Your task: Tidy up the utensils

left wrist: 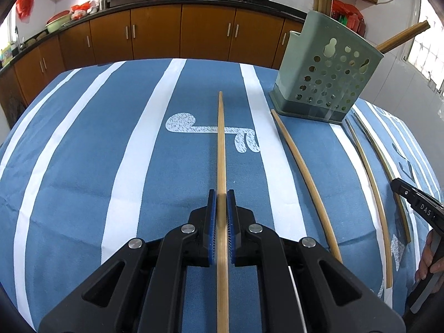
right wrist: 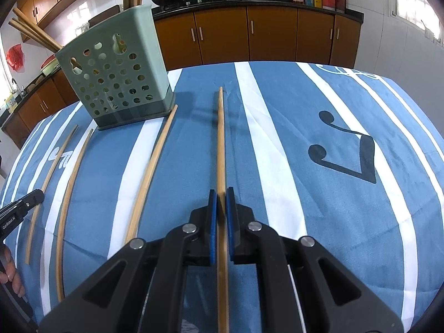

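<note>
Two tongs, two chopsticks, one green holder waiting.

Left wrist view: the left tongs (left wrist: 221, 194) pinch a chopstick (left wrist: 221, 138) lying lengthwise on the blue-striped bench (left wrist: 83, 138), aligned for lifting toward the perforated holder (left wrist: 324, 77) beyond.
Right wrist view: the right tongs (right wrist: 221, 194) clamp another chopstick (right wrist: 220, 138) likewise; three loose sticks (right wrist: 149, 172) lie between, near the holder (right wrist: 116, 83).
</note>
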The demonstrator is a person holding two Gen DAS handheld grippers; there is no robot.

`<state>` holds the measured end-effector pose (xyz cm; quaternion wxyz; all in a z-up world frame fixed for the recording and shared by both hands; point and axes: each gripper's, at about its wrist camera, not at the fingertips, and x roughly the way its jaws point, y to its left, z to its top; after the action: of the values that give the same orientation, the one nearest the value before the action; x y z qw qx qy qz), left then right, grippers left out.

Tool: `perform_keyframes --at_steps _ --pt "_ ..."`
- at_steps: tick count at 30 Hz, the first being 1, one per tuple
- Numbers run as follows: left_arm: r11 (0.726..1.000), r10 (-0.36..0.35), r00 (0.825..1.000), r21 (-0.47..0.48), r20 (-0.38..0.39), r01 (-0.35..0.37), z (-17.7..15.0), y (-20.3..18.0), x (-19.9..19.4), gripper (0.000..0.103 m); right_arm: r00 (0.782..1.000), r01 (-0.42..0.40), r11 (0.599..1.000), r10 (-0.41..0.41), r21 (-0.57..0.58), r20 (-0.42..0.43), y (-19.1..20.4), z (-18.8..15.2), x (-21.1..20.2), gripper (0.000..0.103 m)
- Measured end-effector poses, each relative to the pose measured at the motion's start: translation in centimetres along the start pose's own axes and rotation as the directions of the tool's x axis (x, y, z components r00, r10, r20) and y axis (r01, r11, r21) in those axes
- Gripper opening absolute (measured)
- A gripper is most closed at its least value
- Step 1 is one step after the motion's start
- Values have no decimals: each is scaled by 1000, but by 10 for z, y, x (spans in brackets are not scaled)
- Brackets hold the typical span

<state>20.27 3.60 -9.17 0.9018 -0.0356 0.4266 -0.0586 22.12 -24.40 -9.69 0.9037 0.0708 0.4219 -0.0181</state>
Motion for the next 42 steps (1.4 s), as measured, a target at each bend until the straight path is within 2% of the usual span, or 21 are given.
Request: perform_keyframes --at_steps 16,21,29,37,42 --pt "999 -24 1000 -30 3 24 0 4 -1 9 1000 -12 1000 12 4 1 -1 -1 0 9" --pt "997 -47 999 -55 -10 46 -5 7 -6 9 1000 -23 1000 23 -21 -15 1 -6 -6 18" --pt "1000 -27 1000 -8 -7 27 -21 -1 -17 9 1000 -6 999 5 -53 -6 3 -19 -15 18" --pt "995 56 998 81 30 -58 -34 -16 -22 8 1000 -5 999 5 -39 -4 -3 -18 -15 8" --pt "996 38 999 86 -7 -38 -25 -11 -22 7 1000 -16 999 16 -32 14 -3 -14 -22 8"
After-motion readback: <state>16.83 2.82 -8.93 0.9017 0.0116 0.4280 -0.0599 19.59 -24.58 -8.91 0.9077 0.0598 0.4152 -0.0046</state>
